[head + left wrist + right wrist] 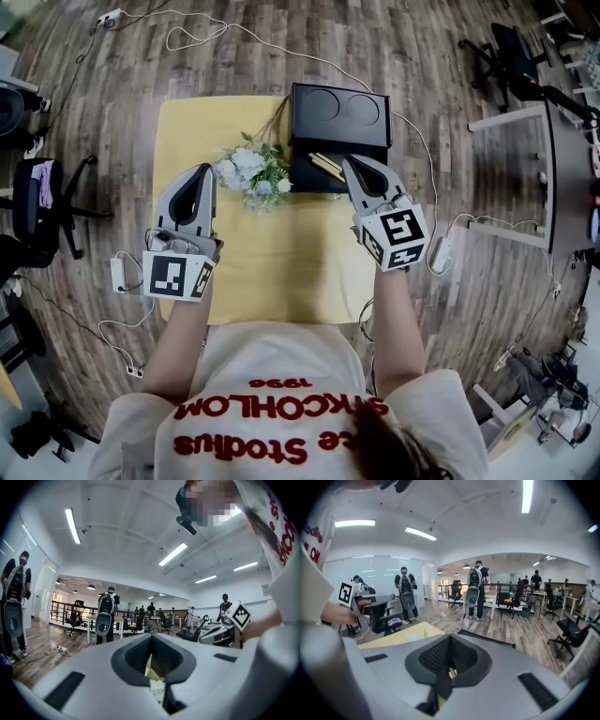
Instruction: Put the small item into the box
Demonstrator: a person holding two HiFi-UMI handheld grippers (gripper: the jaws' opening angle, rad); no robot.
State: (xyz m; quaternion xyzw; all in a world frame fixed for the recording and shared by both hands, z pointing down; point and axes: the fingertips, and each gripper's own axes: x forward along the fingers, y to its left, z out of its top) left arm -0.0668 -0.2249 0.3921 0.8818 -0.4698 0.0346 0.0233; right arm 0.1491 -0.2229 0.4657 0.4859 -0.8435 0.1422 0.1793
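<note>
Loose white cables [187, 33] snake over the wood-plank floor around the yellow table [281, 253]. A soft white-and-blue flower bunch [251, 173] lies just left of the hard black box [300, 173], right by the left gripper [204, 171]. The thin yellow sticks [326, 165] are already in the box, below the right gripper [352, 161]. Both grippers have their fingers pressed together, pinching nothing.

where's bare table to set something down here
The widest bare patch is the near half of the yellow table, between the left tongs and the right tongs, this side of the flowers. A narrower bare strip lies at the far left corner. The far right is crowded: the black box sits there, flowers beside it.
</note>
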